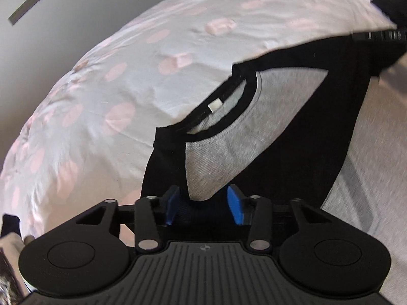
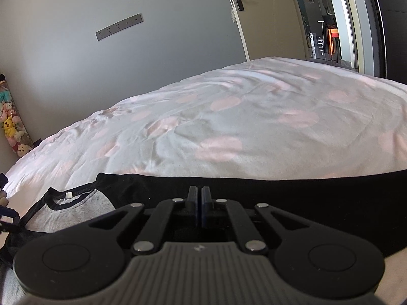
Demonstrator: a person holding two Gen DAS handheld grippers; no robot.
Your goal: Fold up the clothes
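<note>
Left gripper [image 1: 203, 198]: jaws stand partly apart, blue pads [image 1: 235, 204] visible on both sides. A fold of the shirt [image 1: 221, 152], grey body with black sleeves and black neckband, lies in the gap between the pads; whether the pads press on the cloth cannot be told from this view. The neckband [image 1: 244, 101] with its small white label [image 1: 214, 106] sits ahead of the fingertips, slightly to their right. One black sleeve [image 1: 318, 127] runs away ahead and to the right of this gripper.

Right gripper [image 2: 199, 198]: jaws closed tight, pads meeting with no gap. Black sleeve cloth [image 2: 279, 195] lies directly ahead of and under the fingertips; whether any of it is pinched cannot be told. The collar and grey chest panel [image 2: 76, 208] lie to this gripper's left.

The shirt rests on a bed [image 2: 229, 127] covered in white sheet with pale pink spots, which extends ahead of both grippers. Beyond it, a grey wall [image 2: 76, 63] carries a socket strip [image 2: 119, 26]; a door [image 2: 254, 12] stands to the right
</note>
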